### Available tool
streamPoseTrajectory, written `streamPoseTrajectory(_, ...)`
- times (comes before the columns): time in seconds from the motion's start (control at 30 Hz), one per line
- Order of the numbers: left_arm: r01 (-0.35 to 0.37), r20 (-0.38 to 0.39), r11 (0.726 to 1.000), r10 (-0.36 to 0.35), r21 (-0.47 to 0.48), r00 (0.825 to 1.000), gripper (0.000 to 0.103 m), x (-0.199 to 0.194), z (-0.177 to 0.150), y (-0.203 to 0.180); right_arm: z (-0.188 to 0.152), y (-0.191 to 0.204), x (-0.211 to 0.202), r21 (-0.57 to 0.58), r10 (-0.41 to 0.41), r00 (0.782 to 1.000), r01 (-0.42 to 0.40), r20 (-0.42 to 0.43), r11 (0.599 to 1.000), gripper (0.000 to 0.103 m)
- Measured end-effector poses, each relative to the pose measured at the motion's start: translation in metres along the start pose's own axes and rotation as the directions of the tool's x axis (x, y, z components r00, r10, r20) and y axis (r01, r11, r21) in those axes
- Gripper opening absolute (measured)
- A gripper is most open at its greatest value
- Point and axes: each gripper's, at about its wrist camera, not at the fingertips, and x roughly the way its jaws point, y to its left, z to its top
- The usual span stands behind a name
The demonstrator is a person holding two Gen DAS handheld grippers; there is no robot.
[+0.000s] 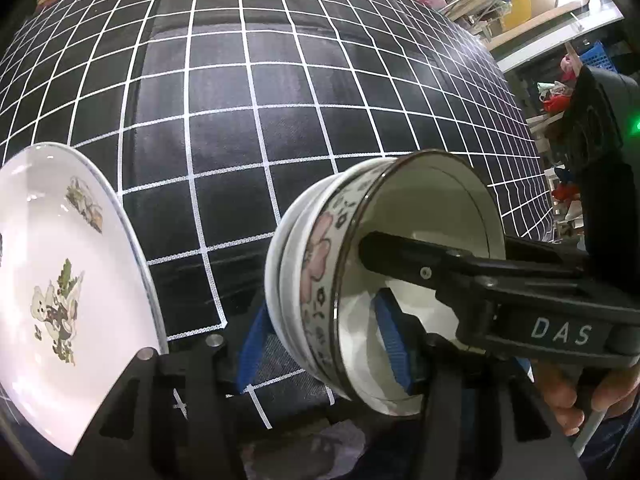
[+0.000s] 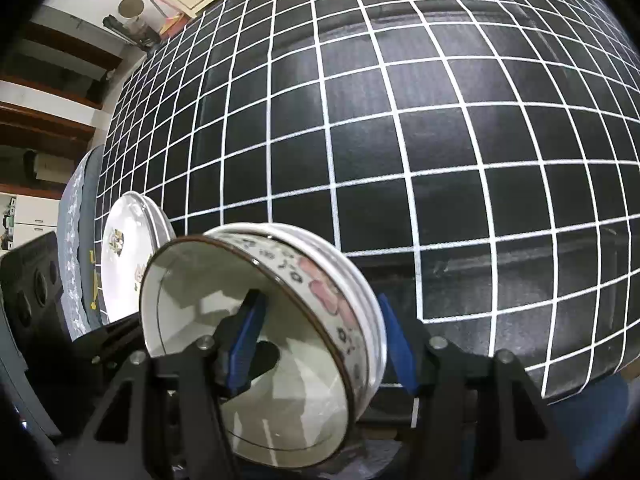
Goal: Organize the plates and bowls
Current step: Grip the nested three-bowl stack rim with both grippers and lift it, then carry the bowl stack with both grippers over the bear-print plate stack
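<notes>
Bowl stack [image 2: 280, 320] — both tools straddle rim, table [image 2: 440, 140].

Bowl [image 1: 320, 264] pink-floral; plate [image 1: 60, 280] white, perhaps bear-printed; tablecloth [image 1: 280, 140] black, white-gridded.

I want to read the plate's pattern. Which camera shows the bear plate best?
The left wrist view: the bear plate fills the lower left, print clear. In the right wrist view it is small, half hidden behind the flowered bowl.

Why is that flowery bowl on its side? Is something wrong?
The flowery bowl, nested on white bowls, looks tipped because both grippers straddle its rim: the right gripper and the left gripper. The teddy plate sits beside them. Nothing looks broken or spilled.
</notes>
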Motion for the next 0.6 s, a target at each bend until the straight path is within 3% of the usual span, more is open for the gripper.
streamPoseTrajectory(0.2, -0.004, 0.005, 1.000, 0.004, -0.001, 1.000, 0.052, 0.005, 0.002, -0.008, 0.001, 0.005, 0.004, -0.003, -0.013, 1.000, 0.013, -0.010, 1.000, 0.072)
streamPoseTrajectory(0.43, -0.039, 0.006, 0.999, 0.039, 0.024, 0.999, 0.064, 0.014, 0.004, -0.022, -0.001, 0.009, 0.005, -0.013, -0.036, 0.999, 0.036, -0.004, 0.999, 0.073)
streamPoseTrajectory(0.6, -0.051, 0.009, 0.998, 0.051, 0.026, 0.999, 0.066, 0.018, 0.008, -0.027, -0.002, 0.009, 0.005, -0.005, -0.041, 0.999, 0.041, 0.009, 0.999, 0.074)
